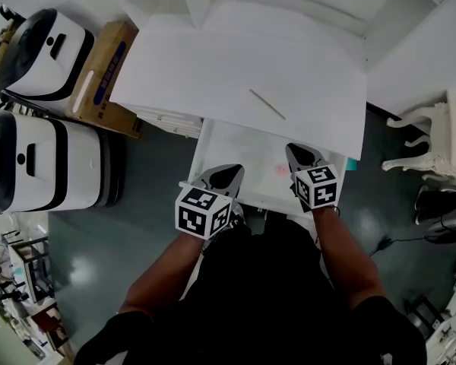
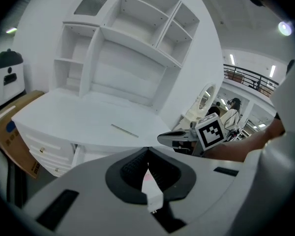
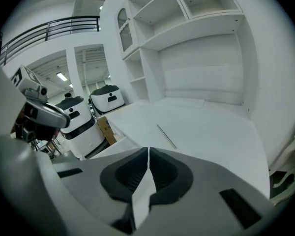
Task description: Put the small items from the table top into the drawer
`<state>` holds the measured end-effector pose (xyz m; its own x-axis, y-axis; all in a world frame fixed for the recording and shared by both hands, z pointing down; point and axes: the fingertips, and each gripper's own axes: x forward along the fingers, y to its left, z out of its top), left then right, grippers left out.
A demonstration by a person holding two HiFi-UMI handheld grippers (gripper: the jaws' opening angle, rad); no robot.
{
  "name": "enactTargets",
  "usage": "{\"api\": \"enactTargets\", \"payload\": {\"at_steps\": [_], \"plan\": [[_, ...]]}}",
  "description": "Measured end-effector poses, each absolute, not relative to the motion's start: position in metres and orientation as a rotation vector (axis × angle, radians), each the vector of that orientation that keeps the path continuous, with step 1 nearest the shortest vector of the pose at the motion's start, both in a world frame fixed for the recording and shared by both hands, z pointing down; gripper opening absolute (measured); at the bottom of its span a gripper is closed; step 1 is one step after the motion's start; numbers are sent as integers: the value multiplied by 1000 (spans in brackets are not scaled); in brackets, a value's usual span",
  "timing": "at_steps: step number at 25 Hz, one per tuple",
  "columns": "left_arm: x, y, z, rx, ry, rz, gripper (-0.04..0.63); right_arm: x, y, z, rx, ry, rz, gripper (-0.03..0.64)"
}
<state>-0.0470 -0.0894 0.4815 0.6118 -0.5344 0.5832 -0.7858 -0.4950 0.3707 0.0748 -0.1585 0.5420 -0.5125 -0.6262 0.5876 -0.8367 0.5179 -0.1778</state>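
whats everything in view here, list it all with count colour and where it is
desk: one, white, centre
shelves: one unit, white, at the desk's back
stick: one, pale, lying on the desk top
drawer: one, white, open under the desk's front edge
pink thing: one, in the drawer, too blurred to name
machines: two, white with black bands, floor left of the desk
cardboard box: one, brown, between the farther machine and the desk
chair: one, white, right of the desk
arms: two, bare, bottom centre
left claw: grey, shut, empty, over the drawer
right claw: grey, shut, empty, over the drawer
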Motion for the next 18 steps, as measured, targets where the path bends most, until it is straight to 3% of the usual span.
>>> {"api": "enactTargets", "payload": {"at_steps": [18], "plan": [[-80, -99, 506, 2088, -1129, 546, 3, 41, -268, 601, 1027, -2195, 391, 31]]}}
